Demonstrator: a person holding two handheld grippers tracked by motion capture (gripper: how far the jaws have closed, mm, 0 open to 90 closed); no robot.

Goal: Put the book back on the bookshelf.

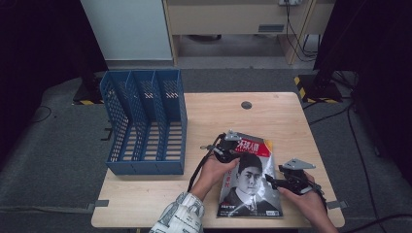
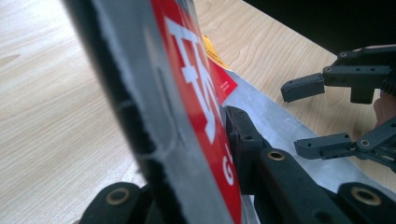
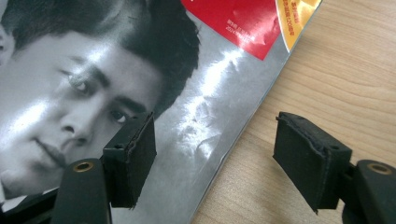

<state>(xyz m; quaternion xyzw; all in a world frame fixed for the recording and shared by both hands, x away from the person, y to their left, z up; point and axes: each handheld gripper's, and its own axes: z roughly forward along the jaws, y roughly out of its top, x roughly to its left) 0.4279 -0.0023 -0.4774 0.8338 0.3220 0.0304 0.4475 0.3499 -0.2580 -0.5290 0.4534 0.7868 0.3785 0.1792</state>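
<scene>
A magazine [image 1: 250,187] with a black-and-white portrait cover and a red title band lies on the wooden table [image 1: 282,119], near its front right. My left gripper [image 1: 228,150] is shut on the magazine's upper left edge; in the left gripper view the red band [image 2: 196,93] is pinched between the jaws [image 2: 187,135] and that edge is lifted. My right gripper [image 1: 269,180] is open at the magazine's right edge. In the right gripper view [image 3: 215,144] one pad [image 3: 133,158] hovers over the cover [image 3: 196,107] and the other over bare wood. The left gripper view also shows the right gripper [image 2: 296,119] farther off, open.
A blue three-slot file rack [image 1: 145,121] stands on the table's left part, its open side facing the person. A small round grommet [image 1: 246,105] sits near the table's far edge. Bare wood lies between the rack and the magazine.
</scene>
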